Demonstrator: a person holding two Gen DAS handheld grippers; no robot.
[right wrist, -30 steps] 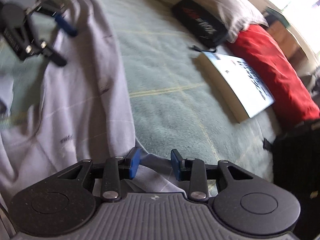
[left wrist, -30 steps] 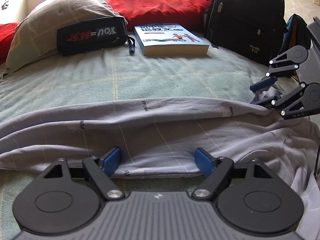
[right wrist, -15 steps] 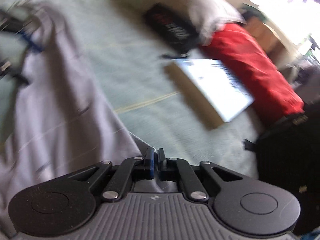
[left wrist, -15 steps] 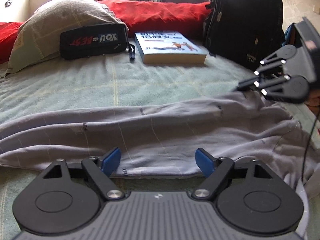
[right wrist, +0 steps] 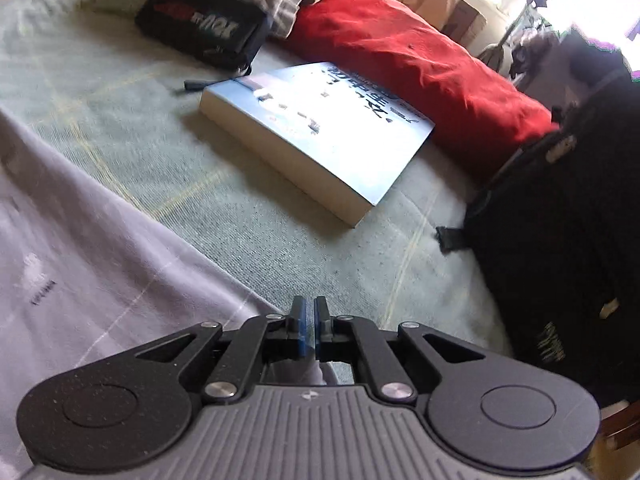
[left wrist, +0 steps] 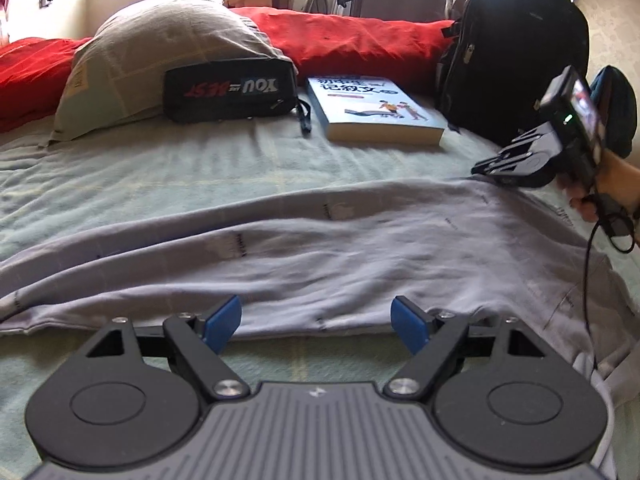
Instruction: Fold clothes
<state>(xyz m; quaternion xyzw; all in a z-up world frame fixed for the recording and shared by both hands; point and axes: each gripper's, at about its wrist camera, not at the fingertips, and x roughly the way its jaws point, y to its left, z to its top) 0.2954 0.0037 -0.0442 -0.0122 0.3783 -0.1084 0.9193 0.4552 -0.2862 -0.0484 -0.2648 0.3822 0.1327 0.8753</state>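
Note:
A light grey garment lies spread across the pale green bedspread. My left gripper hangs open just above the garment's near hem, with nothing between its blue pads. At the garment's far right corner my right gripper is shut on the cloth and holds that corner taut. In the right wrist view the right gripper has its pads together, a bit of the grey garment shows under them, and the rest trails off to the left.
Behind the garment lie a thick book, a black pouch, a grey pillow and a red bolster. A black backpack stands at the right. A hand with a cable holds the right gripper.
The right gripper's jaws went from partly open to shut on the garment's corner, then moved toward the book, drawing the cloth flatter. The left gripper stayed open and rose slightly.

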